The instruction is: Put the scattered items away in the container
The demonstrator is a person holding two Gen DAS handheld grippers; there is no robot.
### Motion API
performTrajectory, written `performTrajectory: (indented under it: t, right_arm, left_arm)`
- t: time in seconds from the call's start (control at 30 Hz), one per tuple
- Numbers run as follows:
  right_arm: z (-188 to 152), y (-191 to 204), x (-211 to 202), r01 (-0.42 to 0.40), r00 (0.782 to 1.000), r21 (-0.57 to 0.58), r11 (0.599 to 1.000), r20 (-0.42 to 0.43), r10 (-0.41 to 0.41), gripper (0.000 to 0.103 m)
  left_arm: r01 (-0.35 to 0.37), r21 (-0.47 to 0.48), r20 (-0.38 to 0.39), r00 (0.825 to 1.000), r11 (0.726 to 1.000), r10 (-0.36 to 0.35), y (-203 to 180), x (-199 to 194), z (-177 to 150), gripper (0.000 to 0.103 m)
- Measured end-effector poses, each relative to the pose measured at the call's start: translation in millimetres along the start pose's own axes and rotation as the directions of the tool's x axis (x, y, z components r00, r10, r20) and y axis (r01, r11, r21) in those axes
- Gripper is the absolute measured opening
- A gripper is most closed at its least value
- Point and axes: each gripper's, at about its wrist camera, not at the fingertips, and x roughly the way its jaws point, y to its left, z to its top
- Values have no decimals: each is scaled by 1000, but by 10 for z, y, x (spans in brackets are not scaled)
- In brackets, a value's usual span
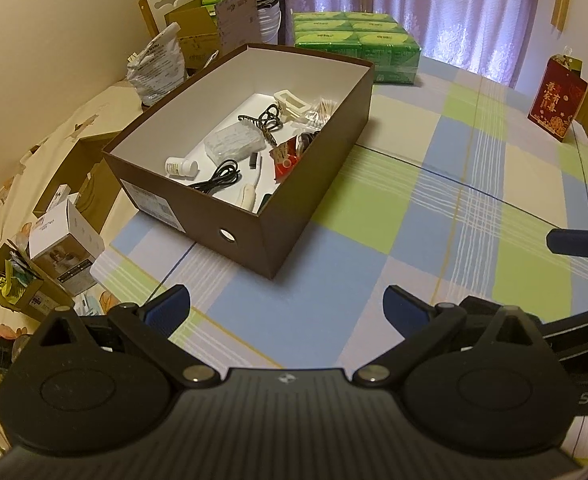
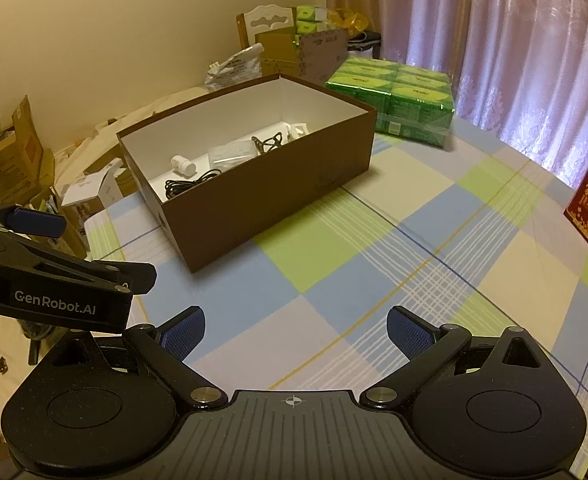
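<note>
The checked bed [image 1: 434, 208] looks bare of loose items. The box [image 1: 294, 216] sits at 11 o'clock, holding cables [image 1: 217, 178], a bottle [image 1: 181, 167] and packets. Tidying seems done. Both grippers, left [image 1: 285, 308] and right [image 2: 296, 332], hover with fingers wide apart, holding nothing.

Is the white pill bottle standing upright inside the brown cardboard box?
No, the white pill bottle lies on its side in the brown cardboard box.
</note>
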Motion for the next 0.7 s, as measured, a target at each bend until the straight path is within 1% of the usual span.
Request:
performTrajectory:
  t: [0.7]
  right_arm:
    - [-35, -61, -47, -4, 1000, 4, 1000, 3, 4, 102]
  left_arm:
    - [-3, 15, -3, 1000, 1000, 3, -72, -16, -7, 102]
